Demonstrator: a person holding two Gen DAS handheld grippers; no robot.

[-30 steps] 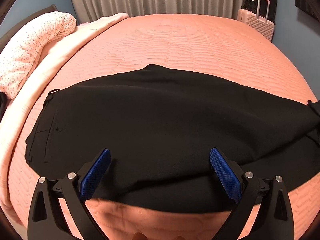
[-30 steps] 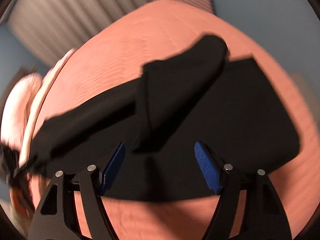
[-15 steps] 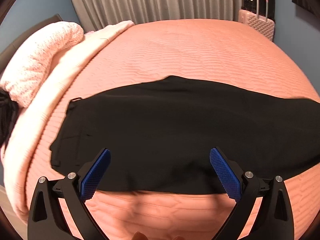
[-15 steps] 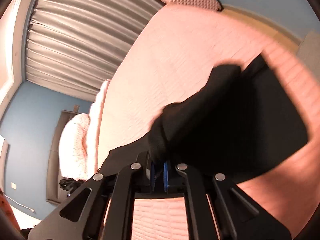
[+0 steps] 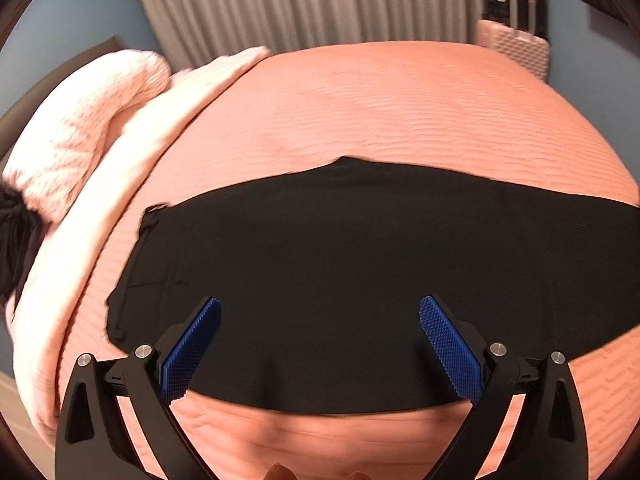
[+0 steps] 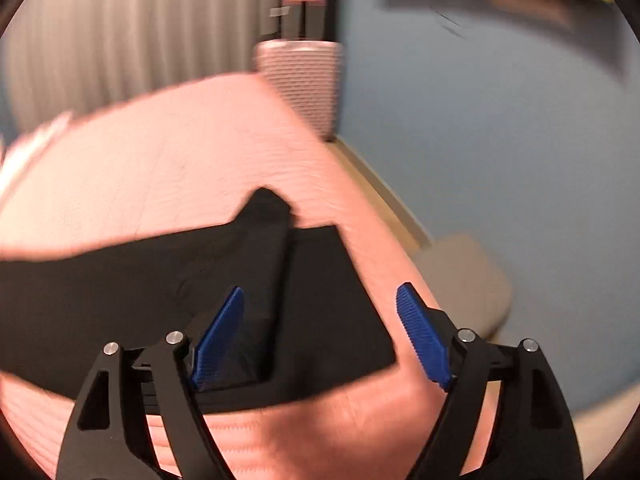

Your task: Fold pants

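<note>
black pants (image 5: pixel 340 280) lie on the bed (image 5: pixel 380 112); left claw (image 5: pixel 320 344) gapes empty, right claw (image 6: pixel 320 332) is opening, pads clear of cloth.

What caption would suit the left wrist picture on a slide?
Open left gripper poised above black pants laid flat on a salmon-pink bedspread.

Salmon quilted bed (image 5: pixel 380 112) filling mid-frame. Pale pink blanket (image 5: pixel 132 152) lying along its left edge, speckled pillow (image 5: pixel 80 128) resting upper left. Grey curtain (image 5: pixel 304 0) hanging across top. Pink suitcase (image 5: pixel 516 48) standing upper right against blue wall (image 6: pixel 500 140).
</note>
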